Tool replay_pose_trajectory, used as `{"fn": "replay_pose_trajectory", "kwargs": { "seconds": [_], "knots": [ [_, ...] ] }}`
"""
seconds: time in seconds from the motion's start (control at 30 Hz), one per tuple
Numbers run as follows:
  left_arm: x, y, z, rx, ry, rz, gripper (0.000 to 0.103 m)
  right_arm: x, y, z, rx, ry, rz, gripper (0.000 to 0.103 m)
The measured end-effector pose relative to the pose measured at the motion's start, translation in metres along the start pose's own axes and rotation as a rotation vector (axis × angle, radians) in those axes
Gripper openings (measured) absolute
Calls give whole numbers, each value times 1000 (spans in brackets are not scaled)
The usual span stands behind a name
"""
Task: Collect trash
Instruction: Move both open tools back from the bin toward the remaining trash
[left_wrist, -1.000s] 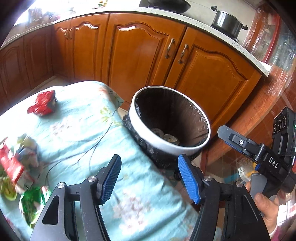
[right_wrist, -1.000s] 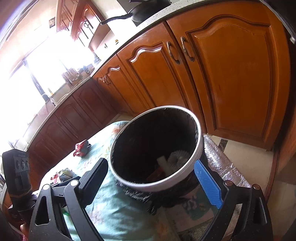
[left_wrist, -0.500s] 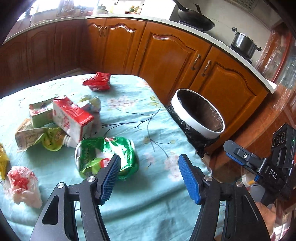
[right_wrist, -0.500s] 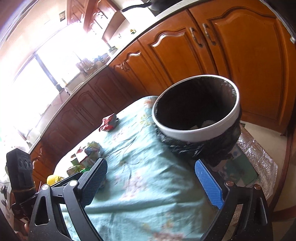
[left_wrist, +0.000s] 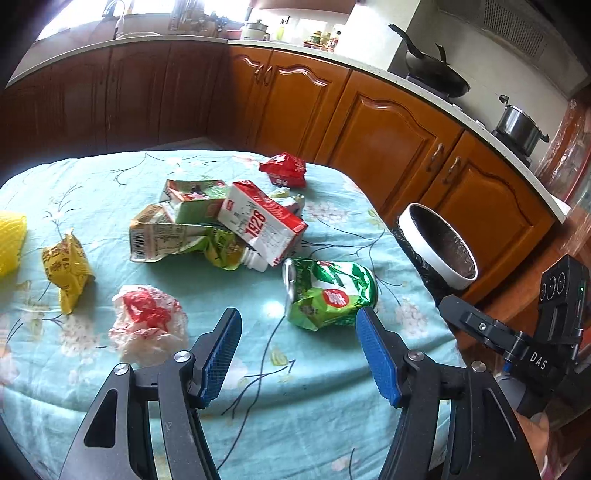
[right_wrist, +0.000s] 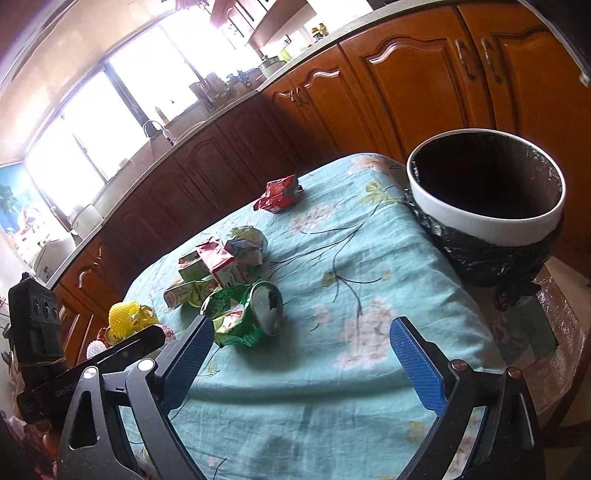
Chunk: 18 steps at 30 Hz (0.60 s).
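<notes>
Trash lies scattered on the table with a light-blue floral cloth (left_wrist: 229, 288). A crushed green can (left_wrist: 328, 291) (right_wrist: 247, 314) lies nearest, just beyond my left gripper (left_wrist: 299, 350), which is open and empty. A red-and-white milk carton (left_wrist: 260, 221) rests on flattened green cartons (left_wrist: 173, 229). A crumpled red-and-white bag (left_wrist: 147, 325) lies left of the left fingers. A red wrapper (left_wrist: 283, 169) (right_wrist: 279, 194) sits farther back. The white bin with a black liner (left_wrist: 439, 243) (right_wrist: 487, 188) stands beside the table's right edge. My right gripper (right_wrist: 301, 362) is open and empty over the cloth.
A yellow wrapper (left_wrist: 68, 269) and yellow foam net (left_wrist: 11, 238) lie at the table's left. Wooden kitchen cabinets (left_wrist: 388, 136) run behind, with a wok (left_wrist: 436, 74) and pot (left_wrist: 517, 125) on the counter. The right gripper's body (left_wrist: 517, 339) shows at the lower right of the left wrist view.
Both views have swung left from the bin toward the table. The bin has shifted to the right and shrunk; the pile of trash has come into view. Both grippers stayed open.
</notes>
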<state>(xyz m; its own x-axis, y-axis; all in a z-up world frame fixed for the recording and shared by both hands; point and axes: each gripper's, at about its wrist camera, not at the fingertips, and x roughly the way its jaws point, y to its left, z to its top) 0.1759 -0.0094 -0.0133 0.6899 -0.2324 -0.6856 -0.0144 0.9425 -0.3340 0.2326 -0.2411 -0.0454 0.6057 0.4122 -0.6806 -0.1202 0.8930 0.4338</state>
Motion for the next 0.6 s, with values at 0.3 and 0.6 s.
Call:
{"fn": "replay_pose_trajectory", "kwargs": {
  "seconds": [0.3, 0.6],
  "knots": [
    [-25, 29, -7, -50, -25, 59, 64, 23, 31, 1, -69, 30, 19, 97],
    [-25, 63, -1, -112, -37, 145, 70, 50, 43, 6, -107, 60, 13, 96]
  ]
}}
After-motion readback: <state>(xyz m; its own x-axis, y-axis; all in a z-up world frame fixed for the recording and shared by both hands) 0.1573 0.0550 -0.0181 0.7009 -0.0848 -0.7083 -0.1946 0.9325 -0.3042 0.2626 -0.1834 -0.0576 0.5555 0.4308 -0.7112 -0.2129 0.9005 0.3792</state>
